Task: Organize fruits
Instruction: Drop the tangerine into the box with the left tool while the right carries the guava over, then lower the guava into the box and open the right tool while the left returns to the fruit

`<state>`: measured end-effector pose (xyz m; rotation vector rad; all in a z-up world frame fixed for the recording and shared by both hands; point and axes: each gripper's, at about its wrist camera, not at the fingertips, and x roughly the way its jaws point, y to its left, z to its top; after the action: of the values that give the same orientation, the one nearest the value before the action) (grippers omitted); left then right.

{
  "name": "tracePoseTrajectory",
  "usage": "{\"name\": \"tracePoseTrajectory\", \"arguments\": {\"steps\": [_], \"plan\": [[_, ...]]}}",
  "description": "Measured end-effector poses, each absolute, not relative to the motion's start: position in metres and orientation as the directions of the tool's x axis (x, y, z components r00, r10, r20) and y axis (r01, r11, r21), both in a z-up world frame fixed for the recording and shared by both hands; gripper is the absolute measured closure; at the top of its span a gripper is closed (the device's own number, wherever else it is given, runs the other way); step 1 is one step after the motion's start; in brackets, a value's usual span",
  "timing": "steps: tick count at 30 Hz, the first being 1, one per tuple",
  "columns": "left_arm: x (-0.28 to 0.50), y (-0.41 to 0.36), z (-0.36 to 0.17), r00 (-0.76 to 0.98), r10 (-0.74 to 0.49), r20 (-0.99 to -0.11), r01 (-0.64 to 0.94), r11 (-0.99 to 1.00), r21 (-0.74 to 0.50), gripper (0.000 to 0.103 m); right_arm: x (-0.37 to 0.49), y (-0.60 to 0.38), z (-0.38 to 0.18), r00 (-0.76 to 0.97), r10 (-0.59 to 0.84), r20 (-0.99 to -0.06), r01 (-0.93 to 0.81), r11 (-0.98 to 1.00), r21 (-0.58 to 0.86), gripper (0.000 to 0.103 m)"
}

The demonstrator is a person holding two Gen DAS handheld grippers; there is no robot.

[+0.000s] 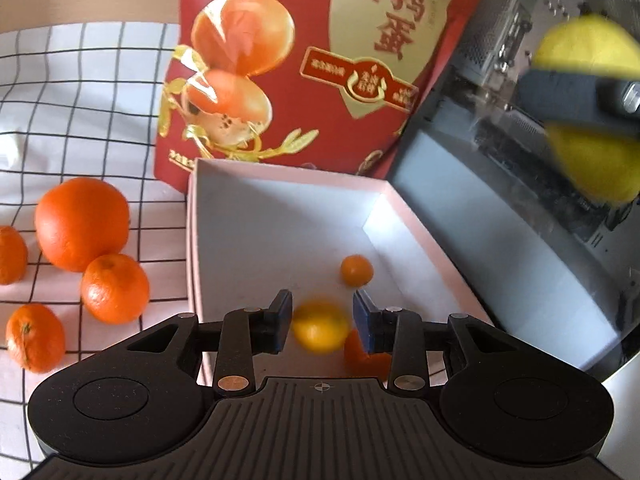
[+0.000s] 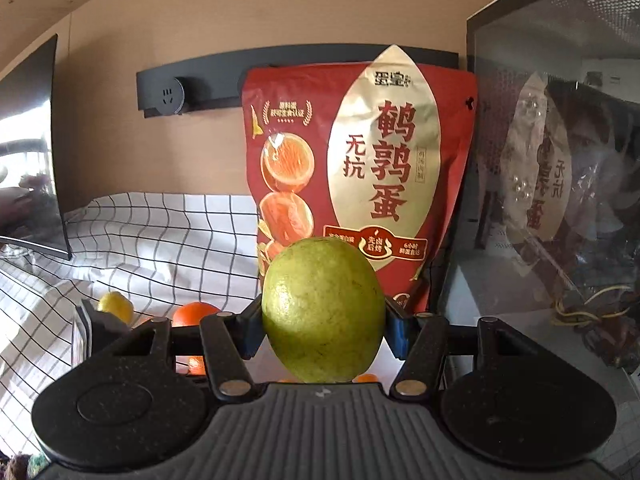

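Note:
My left gripper [image 1: 322, 308] hangs over a white box with a pink rim [image 1: 280, 176]. A blurred yellow-orange fruit [image 1: 320, 328] lies between and just under its blue pads, which stand slightly off it, so the gripper is open. A small orange [image 1: 357, 270] and another orange fruit [image 1: 362, 356] lie in the box. My right gripper [image 2: 323, 312] is shut on a large yellow-green fruit [image 2: 324, 308] and holds it in the air. In the left wrist view that fruit [image 1: 588, 44] shows at the upper right.
Several oranges lie on the checked cloth [image 1: 80, 100] left of the box, the biggest one [image 1: 82, 224] at the back. A red snack bag [image 2: 360, 160] stands behind the box. A glass-sided case [image 2: 560, 160] is at the right, a monitor [image 2: 28, 160] at the left.

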<state>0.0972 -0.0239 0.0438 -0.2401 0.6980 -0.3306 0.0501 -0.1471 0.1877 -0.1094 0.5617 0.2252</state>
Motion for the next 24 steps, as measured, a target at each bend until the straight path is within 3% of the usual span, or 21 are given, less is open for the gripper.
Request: {"name": "tracePoseTrajectory", "arguments": {"steps": [6,10,15,22,24], "plan": [[0.076,0.028,0.067,0.807,-0.395,-0.439,0.201,0.882,-0.426,0.065,0.06,-0.154,0.169,0.776,0.194,-0.601,-0.246,0.969,-0.005,0.045],[0.059,0.078,0.075,0.903,-0.212,-0.374,0.055,0.92,-0.388,0.065,0.079,-0.152,0.147,0.727,0.2,-0.656,-0.236,0.971,0.036,0.045],[0.02,0.14,0.048,0.959,-0.098,-0.265,-0.042,0.878,-0.477,0.066,0.119,-0.141,0.103,0.608,0.235,-0.758,-0.201,0.97,0.14,0.045],[-0.001,0.203,0.003,0.96,-0.024,-0.279,-0.167,0.749,-0.641,0.066,0.164,-0.112,0.051,0.514,0.103,-0.851,-0.104,0.993,0.057,0.045],[-0.007,0.208,0.004,0.962,0.032,-0.273,-0.203,0.75,-0.629,0.066,0.17,-0.11,0.042,0.489,0.089,-0.868,-0.082,0.995,0.057,0.045]]}}
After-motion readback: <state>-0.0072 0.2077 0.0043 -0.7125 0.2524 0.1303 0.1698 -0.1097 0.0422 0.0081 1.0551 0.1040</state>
